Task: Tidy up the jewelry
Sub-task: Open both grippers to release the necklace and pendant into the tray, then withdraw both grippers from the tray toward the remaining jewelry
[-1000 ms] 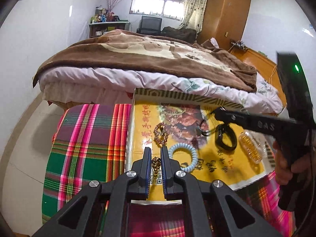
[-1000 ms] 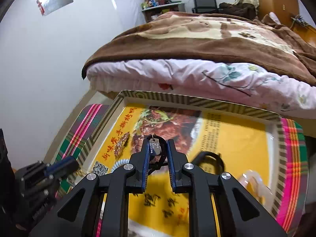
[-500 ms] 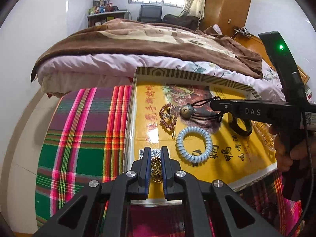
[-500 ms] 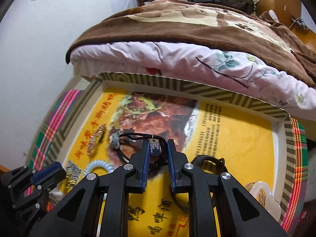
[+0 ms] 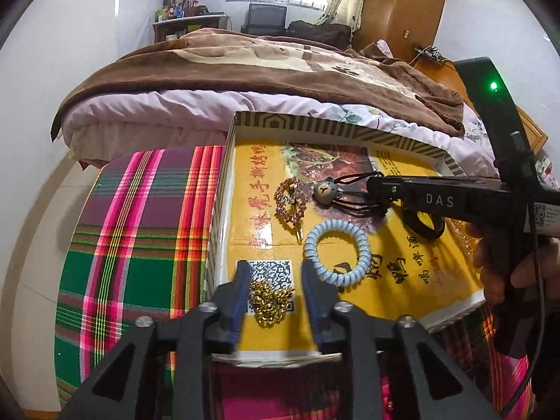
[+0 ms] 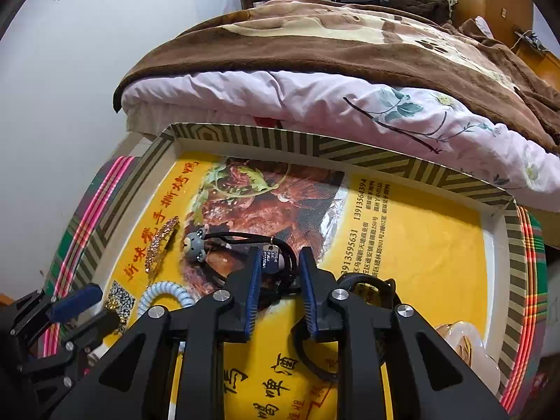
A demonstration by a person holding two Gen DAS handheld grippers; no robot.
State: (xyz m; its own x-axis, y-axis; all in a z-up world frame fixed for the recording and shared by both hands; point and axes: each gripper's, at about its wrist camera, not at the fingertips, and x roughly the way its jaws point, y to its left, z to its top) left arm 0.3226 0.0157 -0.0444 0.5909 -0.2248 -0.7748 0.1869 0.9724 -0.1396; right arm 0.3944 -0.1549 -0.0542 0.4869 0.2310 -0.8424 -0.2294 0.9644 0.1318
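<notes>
Release step. Left gripper (image 5: 273,292) jaws have just been opening, gold chain (image 5: 271,301) lying loose between them at near left of the box lid (image 5: 315,129). Right gripper (image 6: 279,273) jaws have likewise just parted around the black cord charm (image 6: 196,245), mid-lid. Next I'd guess: lift both clear without snagging.

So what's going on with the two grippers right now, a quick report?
Left gripper just opened, gold chain lying loose between its fingers on the yellow tray. Right gripper opening too, black cord with bear charm down. Nothing blocking.
</notes>
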